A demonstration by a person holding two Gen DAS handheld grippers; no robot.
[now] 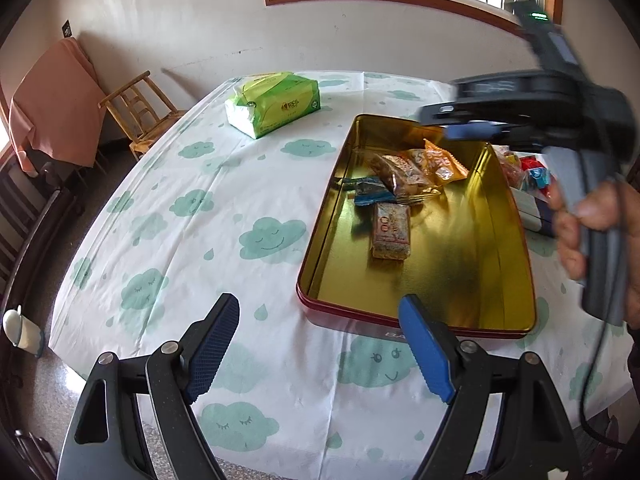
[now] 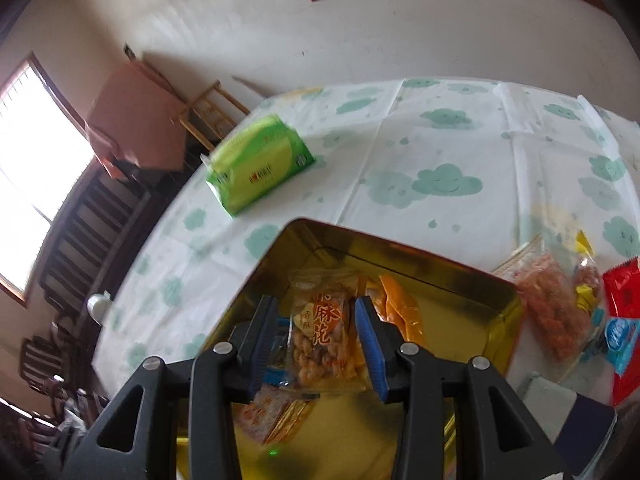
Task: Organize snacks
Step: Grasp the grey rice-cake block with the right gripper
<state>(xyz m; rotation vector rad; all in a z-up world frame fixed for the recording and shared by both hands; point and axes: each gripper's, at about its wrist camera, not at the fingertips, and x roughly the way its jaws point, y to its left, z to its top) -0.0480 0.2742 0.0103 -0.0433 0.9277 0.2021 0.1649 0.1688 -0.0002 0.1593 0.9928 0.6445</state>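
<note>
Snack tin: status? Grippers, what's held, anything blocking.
Left gripper open, empty, at the near rim of the tin. Right gripper shut on snack packet over the tin. Several packets already inside. More snacks wait outside. Nothing blocking.

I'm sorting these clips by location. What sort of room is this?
Most likely a home dining room: a table under a cloud-print tablecloth, a wooden chair by the wall, a tissue pack and a snack tin on the table.

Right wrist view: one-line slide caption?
Right gripper holds a clear snack packet above the gold tin; more snacks wait on the cloud-print tablecloth.
</note>
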